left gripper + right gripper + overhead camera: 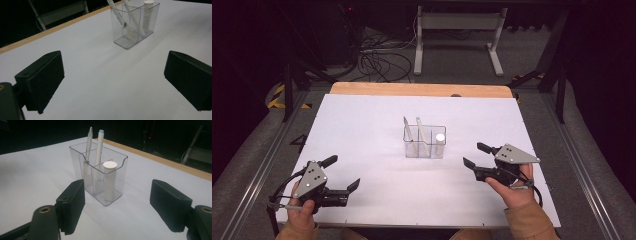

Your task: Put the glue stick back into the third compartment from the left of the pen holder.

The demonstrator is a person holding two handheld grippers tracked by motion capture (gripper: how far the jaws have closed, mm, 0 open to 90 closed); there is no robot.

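A: From the high view, how do the hands sit?

B: Both rest low near the counter's (362,125) front edge, left gripper (343,173) and right gripper (477,154) aimed inward at the clear holder (424,141) in the middle; its pens lean back and left, long axes near upright.

A: And the left gripper view?

B: Its fingers (42,78) stand wide apart, empty; the holder (135,25) sits well ahead.

A: The right gripper view?

B: Fingers (72,202) spread wide, gripping nothing; the holder (100,173) stands near, between them, the white tube (110,181) upright.
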